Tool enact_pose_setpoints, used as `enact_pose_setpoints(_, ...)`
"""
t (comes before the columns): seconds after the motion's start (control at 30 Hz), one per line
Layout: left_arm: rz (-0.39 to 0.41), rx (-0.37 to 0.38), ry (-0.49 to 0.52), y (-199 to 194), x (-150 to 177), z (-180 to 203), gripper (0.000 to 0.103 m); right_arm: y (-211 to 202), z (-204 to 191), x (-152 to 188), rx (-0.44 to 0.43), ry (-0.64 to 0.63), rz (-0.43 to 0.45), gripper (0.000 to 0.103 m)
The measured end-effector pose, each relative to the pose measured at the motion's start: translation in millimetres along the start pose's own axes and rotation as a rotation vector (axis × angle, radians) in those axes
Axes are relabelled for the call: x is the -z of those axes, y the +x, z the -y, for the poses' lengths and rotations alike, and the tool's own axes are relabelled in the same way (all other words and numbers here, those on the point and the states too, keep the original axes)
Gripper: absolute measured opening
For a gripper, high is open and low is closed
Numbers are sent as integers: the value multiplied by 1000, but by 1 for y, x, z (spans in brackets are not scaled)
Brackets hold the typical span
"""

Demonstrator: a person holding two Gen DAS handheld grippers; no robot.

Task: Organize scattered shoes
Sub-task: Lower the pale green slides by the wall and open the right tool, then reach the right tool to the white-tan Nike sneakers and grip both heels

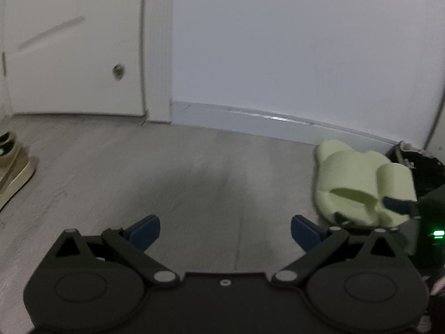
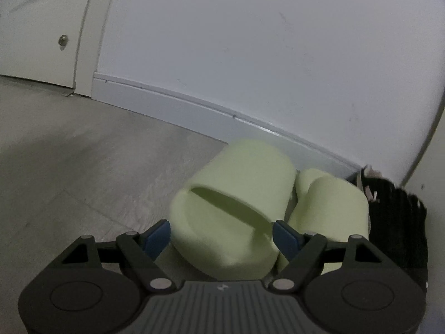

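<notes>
Two pale green foam slippers, smooth and rounded, lie side by side on the grey floor (image 2: 83,153) against the white baseboard (image 2: 194,108): one slipper (image 2: 233,203) sits between the right gripper (image 2: 221,236) fingers, spread wide around it, its mate (image 2: 331,203) at three o'clock. Left gripper (image 1: 225,231) gapes wide over bare floor, a tan shoe (image 1: 14,167) at nine o'clock

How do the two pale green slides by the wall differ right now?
The near slide sits between the right gripper jaws; the far slide lies beside it, outside them. The near slide is fully in view; the far slide is partly hidden behind it. Both are the same pale green, toes toward the baseboard.
</notes>
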State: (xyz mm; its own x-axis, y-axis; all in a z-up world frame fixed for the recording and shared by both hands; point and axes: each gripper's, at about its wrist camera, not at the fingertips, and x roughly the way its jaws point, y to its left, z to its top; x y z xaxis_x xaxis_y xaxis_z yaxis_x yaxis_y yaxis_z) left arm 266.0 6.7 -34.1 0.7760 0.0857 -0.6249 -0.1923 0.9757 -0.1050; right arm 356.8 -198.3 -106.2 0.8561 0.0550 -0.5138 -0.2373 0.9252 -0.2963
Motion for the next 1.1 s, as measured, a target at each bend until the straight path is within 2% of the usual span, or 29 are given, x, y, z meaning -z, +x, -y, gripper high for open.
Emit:
enact_pose_setpoints(0.07, -35, -17, -66, -9, -2, -18, 102, -10, 4, -3, -9, 38, 20, 84)
enact_pose_setpoints(0.17, -70, -43, -95, -24, -6, -41, 102, -33, 8, -10, -51, 142, 39, 94)
enact_pose_setpoints(0.23, -77, -56, -60, -39, -11, -56, 102, -50, 6, -13, -84, 222, 62, 96)
enact_pose_setpoints(0.37, -37, -101, 35, -76, -15, -87, 102, -92, -17, -10, -175, 366, 82, 102)
enact_pose_setpoints(0.43, -19, -151, 84, -102, -13, -121, 102, -110, -40, -9, -222, 366, 89, 102)
enact_pose_setpoints(0.53, -28, -198, 99, -116, 1, -166, 102, -133, -83, -11, -279, 334, 100, 103)
enact_pose_setpoints(0.67, -82, -244, 64, -117, 26, -228, 102, -152, -149, -25, -360, 259, 90, 103)
enact_pose_setpoints(0.77, -94, -269, 44, -114, 41, -269, 102, -156, -188, -44, -424, 243, 83, 103)
enact_pose_setpoints(0.93, -86, -243, 22, -102, 54, -328, 102, -149, -241, -83, -487, 267, 49, 103)
enact_pose_setpoints(1.0, -82, -223, 39, -96, 56, -340, 102, -145, -262, -101, -516, 277, 43, 103)
enact_pose_setpoints(1.1, -76, -176, 154, -76, 54, -360, 102, -141, -282, -117, -532, 285, 40, 103)
